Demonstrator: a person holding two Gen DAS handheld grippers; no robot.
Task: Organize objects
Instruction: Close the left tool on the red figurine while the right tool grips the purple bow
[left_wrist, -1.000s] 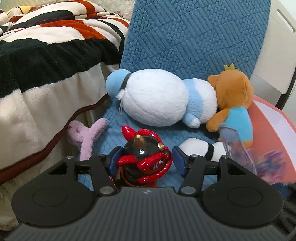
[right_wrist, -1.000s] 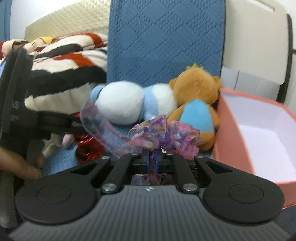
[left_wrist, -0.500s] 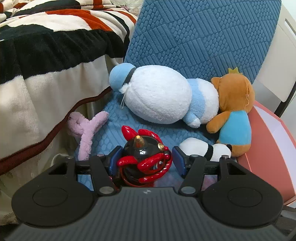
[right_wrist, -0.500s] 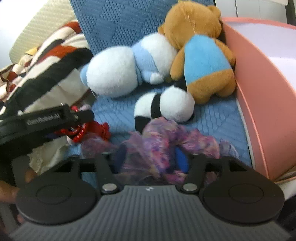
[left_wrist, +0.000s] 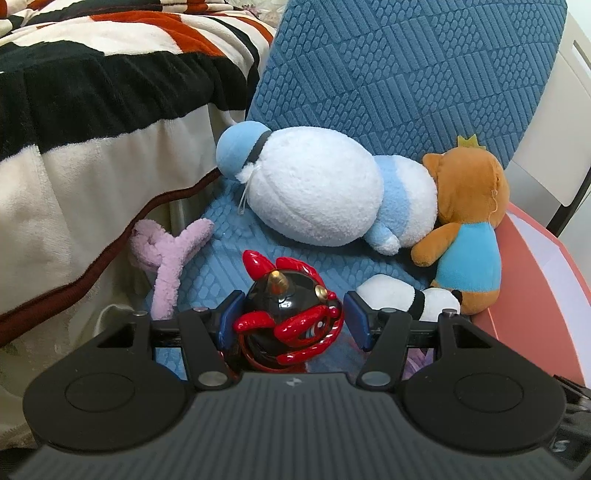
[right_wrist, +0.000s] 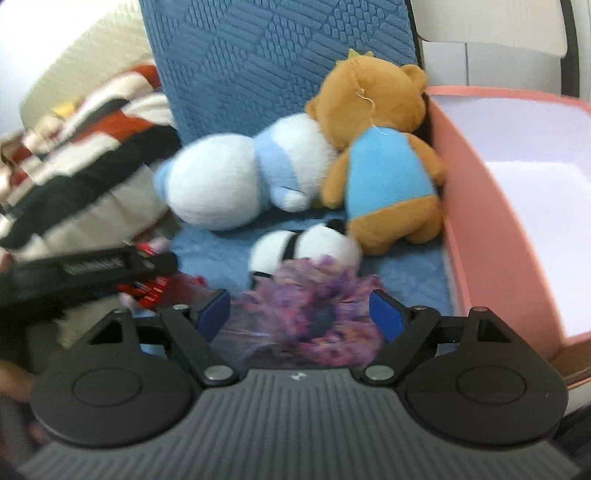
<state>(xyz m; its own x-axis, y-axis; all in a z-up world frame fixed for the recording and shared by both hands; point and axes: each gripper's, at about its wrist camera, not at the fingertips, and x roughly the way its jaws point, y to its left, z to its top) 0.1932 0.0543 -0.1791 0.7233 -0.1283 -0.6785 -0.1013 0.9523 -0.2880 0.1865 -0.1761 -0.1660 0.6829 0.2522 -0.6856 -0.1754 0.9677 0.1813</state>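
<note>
Left gripper (left_wrist: 289, 320) sits half-open around the red-black toy (left_wrist: 286, 317) at the chair's (left_wrist: 388, 74) front edge. Right gripper (right_wrist: 301, 314) is spread wide, purple scrunchie (right_wrist: 306, 310) lying loose between its fingers.

Chair seat (left_wrist: 236, 236): holds all the toys. Snowman plush (left_wrist: 314, 188) lies on its side at the back, against the backrest (left_wrist: 406, 74). Bear plush (left_wrist: 469, 229) sits to its right, touching it, with the box (right_wrist: 480, 229) just beside the bear on the far side. Panda plush (left_wrist: 406, 295) lies in front of the bear. Horned toy (left_wrist: 288, 317) stands left of the panda, between the left gripper (left_wrist: 291, 319) fingers. Long-limbed plush (left_wrist: 166, 254) lies at the seat's left edge (partly under the hanging blanket (left_wrist: 92, 147)). Frilly bundle (right_wrist: 306, 310) sits before the panda, between the spread fingers of the right gripper (right_wrist: 301, 314).
</note>
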